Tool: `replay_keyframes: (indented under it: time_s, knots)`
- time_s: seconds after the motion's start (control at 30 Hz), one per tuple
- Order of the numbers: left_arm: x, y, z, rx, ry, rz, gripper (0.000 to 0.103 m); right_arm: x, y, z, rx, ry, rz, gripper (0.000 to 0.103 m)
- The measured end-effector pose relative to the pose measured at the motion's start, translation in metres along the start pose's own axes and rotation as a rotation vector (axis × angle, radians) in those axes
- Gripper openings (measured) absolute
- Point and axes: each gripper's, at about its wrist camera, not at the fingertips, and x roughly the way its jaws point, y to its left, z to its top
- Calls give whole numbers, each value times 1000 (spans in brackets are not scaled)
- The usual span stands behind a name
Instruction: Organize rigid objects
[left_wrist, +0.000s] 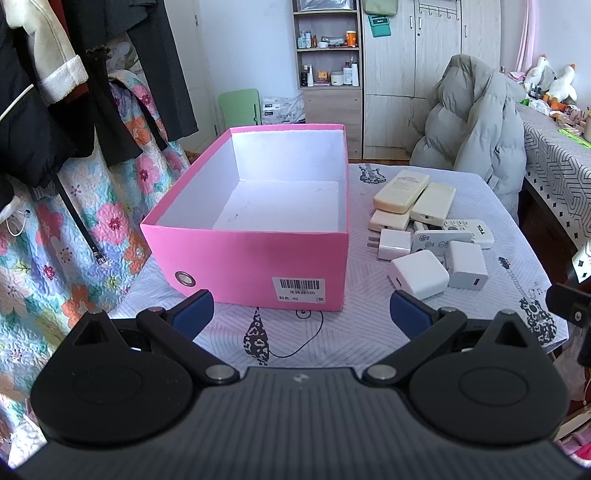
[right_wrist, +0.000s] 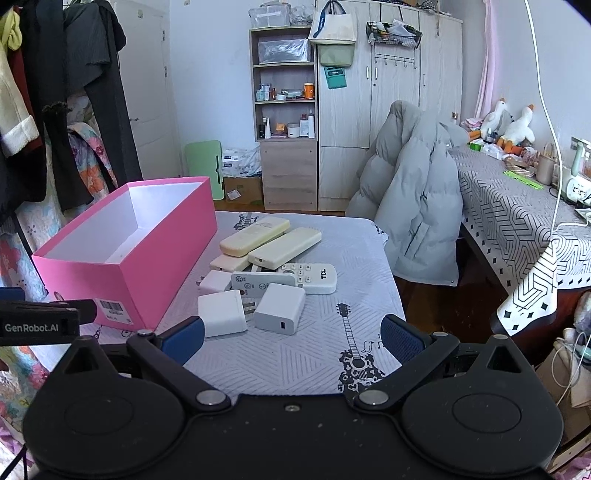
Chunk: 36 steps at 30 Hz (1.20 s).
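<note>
A pale wooden wardrobe (right_wrist: 388, 122) stands against the far wall, with an open shelf unit (right_wrist: 284, 110) of bottles and jars touching its left side. To its right, a grey puffer jacket (right_wrist: 413, 206) drapes over a chair beside a table under a geometric-patterned cloth (right_wrist: 509, 221). Dark clothes (right_wrist: 74, 92) hang far left of the wardrobe.
</note>
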Motion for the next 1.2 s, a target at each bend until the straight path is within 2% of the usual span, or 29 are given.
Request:
replay_keyframes:
  time_s: [0.77, 1.2]
  knots:
    - [2, 3, 0, 3, 3, -5, 103, -1, 5, -4, -28, -19, 6, 103]
    - [8, 6, 5, 9, 18, -37, 103, 3, 7, 2, -34, -1, 25, 103]
